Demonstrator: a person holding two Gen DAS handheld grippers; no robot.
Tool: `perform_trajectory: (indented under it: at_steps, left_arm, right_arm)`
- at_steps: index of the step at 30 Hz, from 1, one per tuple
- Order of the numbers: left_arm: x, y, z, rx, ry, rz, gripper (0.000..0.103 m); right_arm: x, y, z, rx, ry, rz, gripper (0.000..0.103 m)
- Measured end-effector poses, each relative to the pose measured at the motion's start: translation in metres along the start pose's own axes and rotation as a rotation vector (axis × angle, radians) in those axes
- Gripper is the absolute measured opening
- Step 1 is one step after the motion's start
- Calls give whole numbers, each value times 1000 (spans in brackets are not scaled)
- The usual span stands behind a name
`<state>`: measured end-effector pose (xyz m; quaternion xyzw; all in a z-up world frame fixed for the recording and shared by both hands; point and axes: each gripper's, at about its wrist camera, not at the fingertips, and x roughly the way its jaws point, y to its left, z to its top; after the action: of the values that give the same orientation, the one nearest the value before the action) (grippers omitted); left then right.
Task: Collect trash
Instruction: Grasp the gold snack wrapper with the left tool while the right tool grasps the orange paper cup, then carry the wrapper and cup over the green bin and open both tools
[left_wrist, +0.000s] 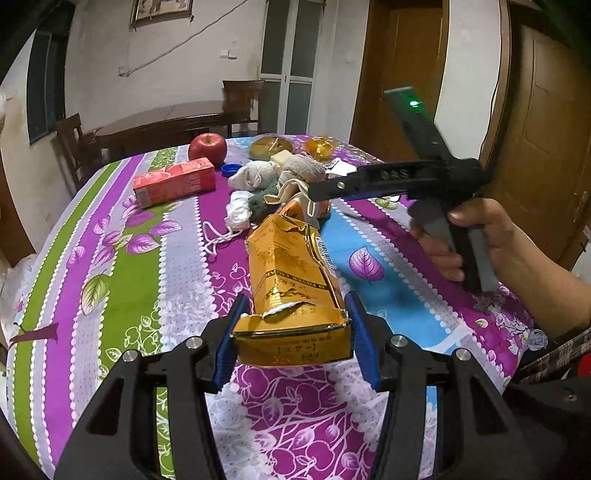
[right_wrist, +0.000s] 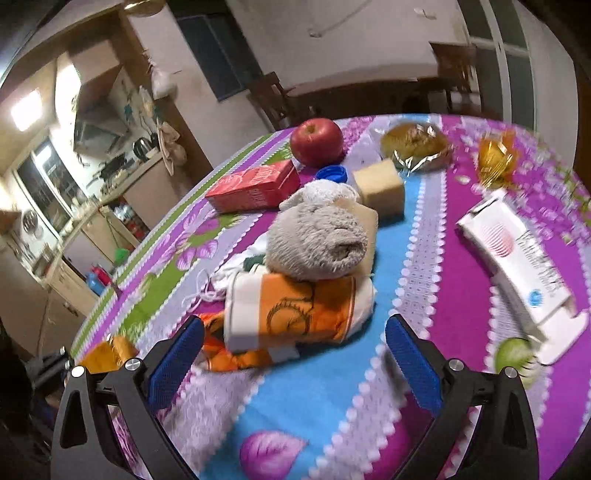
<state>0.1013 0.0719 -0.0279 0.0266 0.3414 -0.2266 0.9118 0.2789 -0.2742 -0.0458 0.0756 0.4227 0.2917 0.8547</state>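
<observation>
At the bottom centre of the left wrist view, the left gripper (left_wrist: 293, 339) is clenched on a crumpled golden carton (left_wrist: 291, 280): both blue pads press the torn near end of it, and the rest of the carton reaches up toward the middle of the frame, above the flowered tablecloth (left_wrist: 110, 266). On the right side of this view a hand (left_wrist: 476, 240) holds the right gripper (left_wrist: 317, 192), seen from the side, with its tip over the pile of cloths (left_wrist: 280, 181) at the centre. A red carton (left_wrist: 173, 184) lies in the upper left part, and a red apple (left_wrist: 207, 148) stands just behind it, near a blue bottle cap (left_wrist: 229, 169).

At the bottom of the right wrist view, the right gripper (right_wrist: 293, 354) is released, its pads stand wide apart and nothing is between them. Just above it, at the centre, lies an orange and white cloth roll (right_wrist: 295, 310) with a grey rolled cloth (right_wrist: 317, 243) on top. A white box (right_wrist: 517, 258) lies at the right edge, a yellow sponge (right_wrist: 380, 188) above the centre, and a wrapped bun (right_wrist: 413, 144) in the upper right.
</observation>
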Motion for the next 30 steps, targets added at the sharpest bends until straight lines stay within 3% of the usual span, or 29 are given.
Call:
perform_trajectory:
  at_steps: [4, 6, 9, 14, 22, 30]
  left_arm:
    - [0, 8, -4, -23, 1, -7, 51]
    - [1, 9, -3, -32, 2, -5, 51]
    - [0, 9, -2, -38, 0, -2, 51]
    - [5, 2, 0, -25, 2, -1, 51]
    - [12, -17, 11, -10, 9, -16, 51]
    - [29, -41, 25, -6, 39, 25, 51]
  right_arm:
    - [22, -7, 9, 23, 26, 31, 98]
    - [28, -8, 11, 10, 29, 22, 87]
    - [22, -9, 8, 7, 19, 14, 84]
    - [-10, -2, -10, -19, -16, -33, 83]
    - [-89, -5, -63, 68, -123, -79, 83]
    - [-153, -10, -123, 156, -226, -190, 83]
